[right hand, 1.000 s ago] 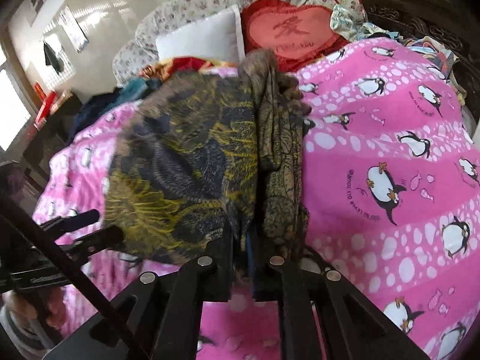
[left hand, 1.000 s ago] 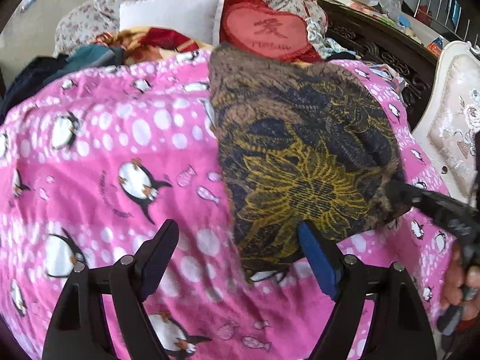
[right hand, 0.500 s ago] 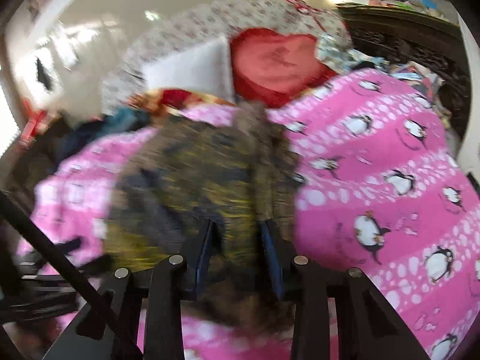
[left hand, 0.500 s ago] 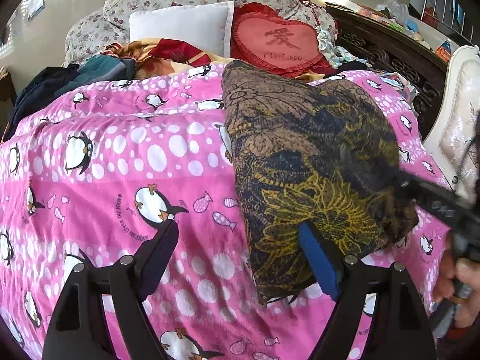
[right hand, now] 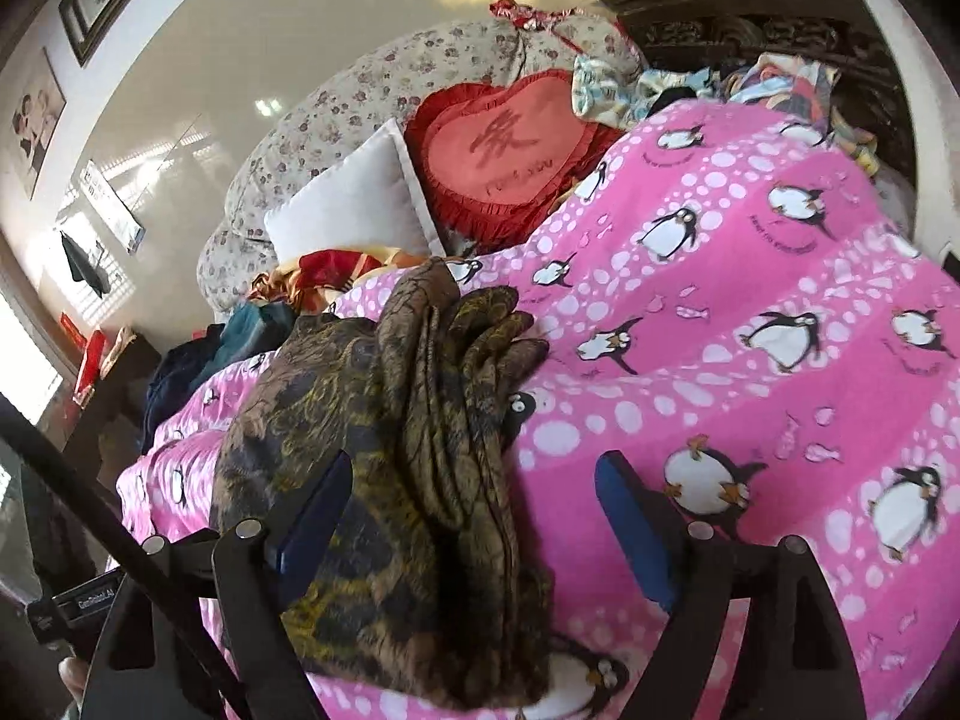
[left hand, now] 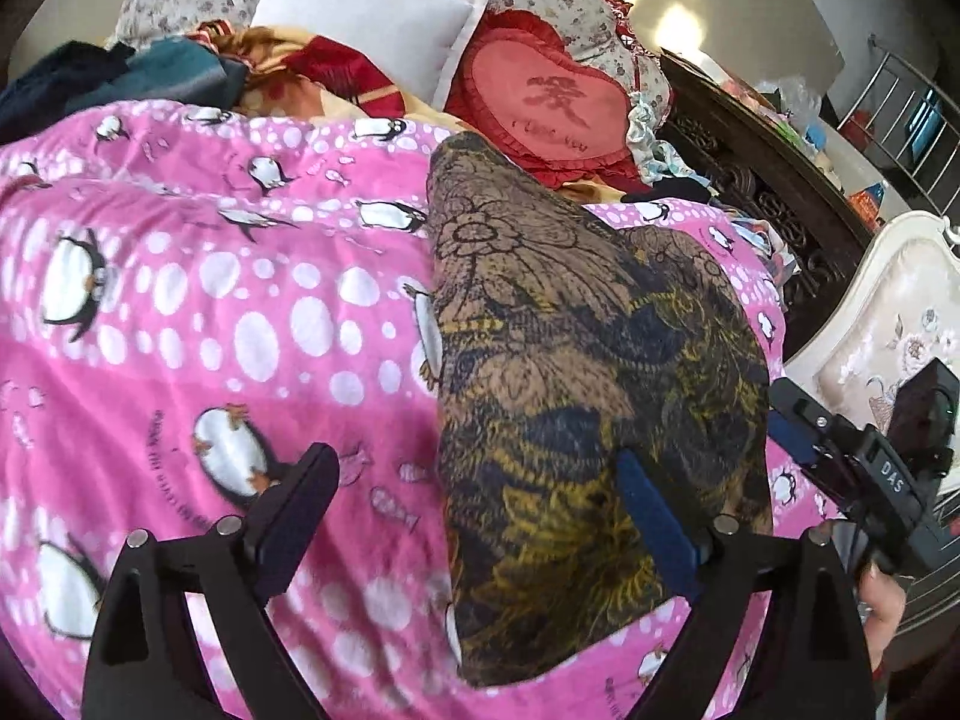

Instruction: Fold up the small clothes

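**Q:** What do the tongs have hold of?

**A:** Nothing, in either view. The left gripper [left hand: 474, 504] hangs with its jaws spread wide above the bed, one blue pad over the near part of the brown-and-gold patterned garment [left hand: 576, 420], the other over bare quilt. The right gripper [right hand: 474, 510] is likewise wide open, one finger over the cloth's folded body, the other over the pink penguin quilt [right hand: 750, 360]. No fabric is pinched between either pair.

**Q:** Where does the garment lie?

**A:** Flat on the quilt, between the two tools, as a long doubled strip running from the near edge of the bed toward the red heart cushion [left hand: 546, 108] and the white pillow [left hand: 372, 24]. The right wrist view shows its layers stacked in ridges along one edge [right hand: 456, 372].

**Q:** How far along is the folding?

**A:** By the look of it, at least one lengthwise fold is made and the cloth set down. It is still long, so a crosswise fold or two probably remains. Other clothes heaped by the pillows look unfolded.

**Q:** And the hands?

**A:** Both tools point forward and down over the near end of the garment, the right one entering the left view from the side [left hand: 840, 450], with fingers of the person's right hand [left hand: 882, 606] on its handle.
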Demonstrator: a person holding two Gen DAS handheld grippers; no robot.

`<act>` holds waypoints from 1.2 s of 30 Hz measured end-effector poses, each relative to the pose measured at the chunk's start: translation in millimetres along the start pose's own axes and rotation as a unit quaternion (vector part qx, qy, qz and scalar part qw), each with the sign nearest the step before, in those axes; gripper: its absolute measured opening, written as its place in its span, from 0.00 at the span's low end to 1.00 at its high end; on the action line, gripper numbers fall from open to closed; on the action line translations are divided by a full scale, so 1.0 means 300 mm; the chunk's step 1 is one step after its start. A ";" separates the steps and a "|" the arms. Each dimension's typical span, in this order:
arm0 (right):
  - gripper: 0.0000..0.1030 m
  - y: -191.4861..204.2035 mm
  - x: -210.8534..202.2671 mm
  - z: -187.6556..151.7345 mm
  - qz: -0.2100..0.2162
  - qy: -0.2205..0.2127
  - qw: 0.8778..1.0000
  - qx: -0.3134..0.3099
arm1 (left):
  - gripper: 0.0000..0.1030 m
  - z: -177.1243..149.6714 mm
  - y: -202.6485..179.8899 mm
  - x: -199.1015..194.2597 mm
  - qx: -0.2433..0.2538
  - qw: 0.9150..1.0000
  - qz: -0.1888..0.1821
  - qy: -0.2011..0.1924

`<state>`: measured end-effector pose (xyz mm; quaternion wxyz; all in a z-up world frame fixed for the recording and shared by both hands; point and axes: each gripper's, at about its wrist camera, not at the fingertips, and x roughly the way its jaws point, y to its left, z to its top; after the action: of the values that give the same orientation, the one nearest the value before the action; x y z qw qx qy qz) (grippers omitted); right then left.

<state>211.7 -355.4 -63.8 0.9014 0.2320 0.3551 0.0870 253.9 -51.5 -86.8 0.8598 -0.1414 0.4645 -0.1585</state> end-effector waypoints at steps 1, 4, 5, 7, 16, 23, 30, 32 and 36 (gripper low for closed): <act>0.85 -0.003 0.023 0.007 0.007 0.007 1.000 0.004 | 0.90 0.007 0.000 0.011 -0.002 1.000 -0.007 0.000; 0.86 -0.001 0.073 0.024 0.018 0.016 1.000 0.007 | 0.90 0.032 -0.002 0.054 -0.009 1.000 -0.029 0.007; 0.86 0.001 0.089 0.032 0.024 0.015 1.000 0.009 | 0.90 0.041 -0.004 0.073 -0.011 0.999 -0.035 0.011; 0.88 0.003 0.131 0.048 0.033 0.019 0.999 0.014 | 0.91 0.053 -0.007 0.106 -0.014 0.999 -0.042 0.019; 0.33 0.111 0.118 0.050 0.007 -0.011 0.998 -0.054 | 0.33 0.056 -0.076 0.066 0.040 0.998 -0.045 0.025; 0.29 0.220 -0.031 0.029 0.059 -0.007 0.997 -0.057 | 0.29 0.029 -0.083 -0.206 0.078 0.995 -0.055 0.004; 0.29 0.382 -0.200 -0.132 0.128 0.032 0.988 -0.075 | 0.29 -0.155 0.009 -0.493 0.092 0.996 -0.017 0.004; 0.29 0.414 -0.215 -0.199 0.141 0.057 0.985 -0.076 | 0.29 -0.240 0.054 -0.519 0.082 0.996 -0.005 0.021; 0.33 0.456 -0.172 -0.369 0.112 0.110 0.982 -0.106 | 0.33 -0.398 0.147 -0.463 0.066 0.996 0.027 0.062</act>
<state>99.7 -212.4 -38.1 0.8610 0.1624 0.4124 0.2495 87.4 33.3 -62.3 0.8405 -0.0621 0.5093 -0.1741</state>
